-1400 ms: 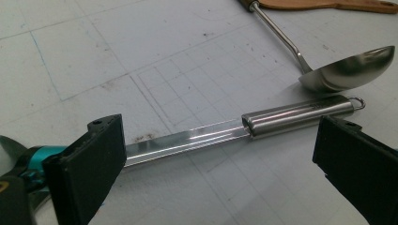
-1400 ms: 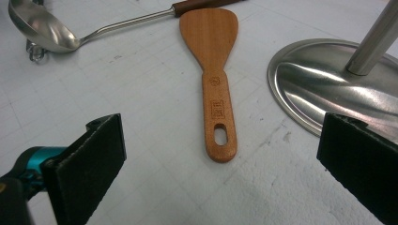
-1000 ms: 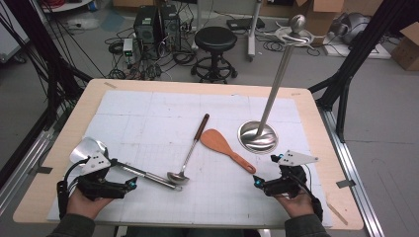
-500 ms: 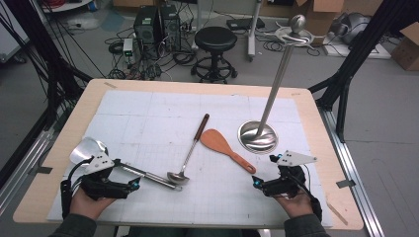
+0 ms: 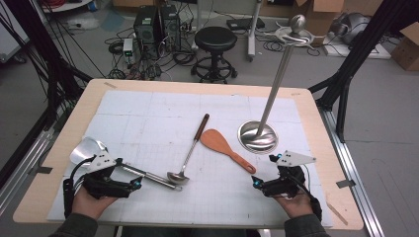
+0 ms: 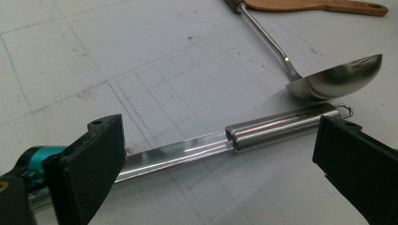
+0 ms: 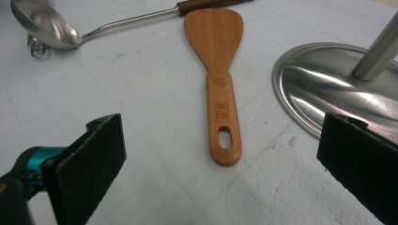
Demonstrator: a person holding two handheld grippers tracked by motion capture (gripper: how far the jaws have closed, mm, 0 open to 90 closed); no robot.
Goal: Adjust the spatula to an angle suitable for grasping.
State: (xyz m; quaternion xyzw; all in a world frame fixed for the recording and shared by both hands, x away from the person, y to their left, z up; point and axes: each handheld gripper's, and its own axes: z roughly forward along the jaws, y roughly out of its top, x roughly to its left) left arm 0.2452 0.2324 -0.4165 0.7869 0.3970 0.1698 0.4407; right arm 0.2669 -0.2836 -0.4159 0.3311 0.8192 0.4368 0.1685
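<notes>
1. The left gripper (image 5: 129,183) sits low at about 7 o'clock on the desk (image 5: 64,133), held in the person's left hand (image 5: 91,200), which comes in from the near edge. It aims toward 3 o'clock, roughly level with the surface.
2. Its jaws stand wide open, one on each side of the flat steel spatula with a tubular handle (image 6: 263,129) and touching nothing.
3. The steel spatula lies flat on the white gridded mat (image 5: 148,118). Its long axis runs from 9 o'clock to about 4 o'clock: the broad shiny blade (image 5: 86,148) is at the left, and the handle end with a small hanging ring (image 6: 346,110) points right.
4. That ring lies just beside the bowl of the steel ladle with a dark brown handle (image 5: 190,150), whose long axis runs from the bowl at 7 o'clock to the handle at 1 o'clock.
5. The right gripper (image 5: 258,183) rests at about 5 o'clock, held in the right hand (image 5: 296,202), and aims toward 10 o'clock.
6. Its jaws are also spread wide and empty, facing the wooden rice paddle with a slotted handle (image 7: 220,89).
7. The paddle lies flat with its blade toward 11 o'clock and its handle end toward 5 o'clock, nearest the right gripper.
8. The round steel base of the tall steel stand (image 5: 258,137) sits just to the right of the paddle.
</notes>
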